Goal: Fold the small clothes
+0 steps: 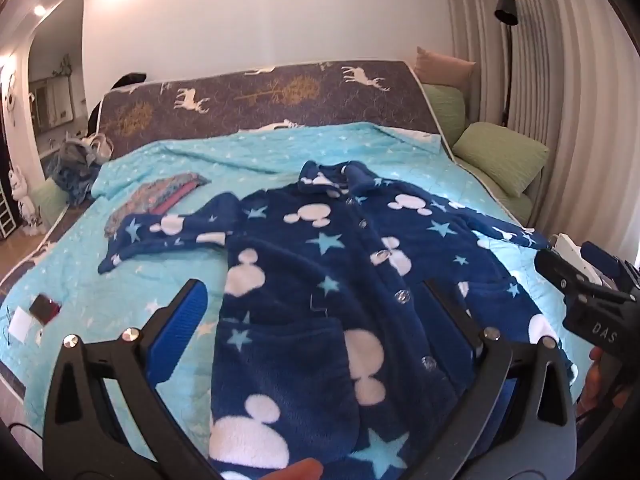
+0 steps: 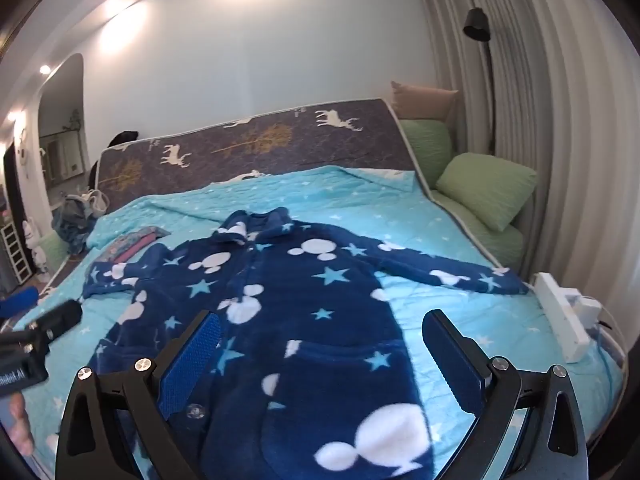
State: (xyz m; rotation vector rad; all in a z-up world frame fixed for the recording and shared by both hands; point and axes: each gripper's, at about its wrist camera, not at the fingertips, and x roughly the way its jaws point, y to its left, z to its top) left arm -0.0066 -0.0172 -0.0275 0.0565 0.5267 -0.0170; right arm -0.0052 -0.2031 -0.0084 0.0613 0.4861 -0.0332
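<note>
A: Where does the robe (image 1: 320, 280) lie?

B: Flat on the turquoise quilt (image 1: 120, 300), buttoned front up, its long axis running away from both grippers, collar far, hem nearest. Sleeves spread to either side.

A: And the grippers?

B: The left gripper (image 1: 316, 312) and the right gripper (image 2: 322, 344) both hang above the hem, jaws wide, holding nothing. Each sleeve is nearer its own side's gripper. No containers, only what seems a folded cloth (image 1: 160, 196) beyond the left sleeve
</note>
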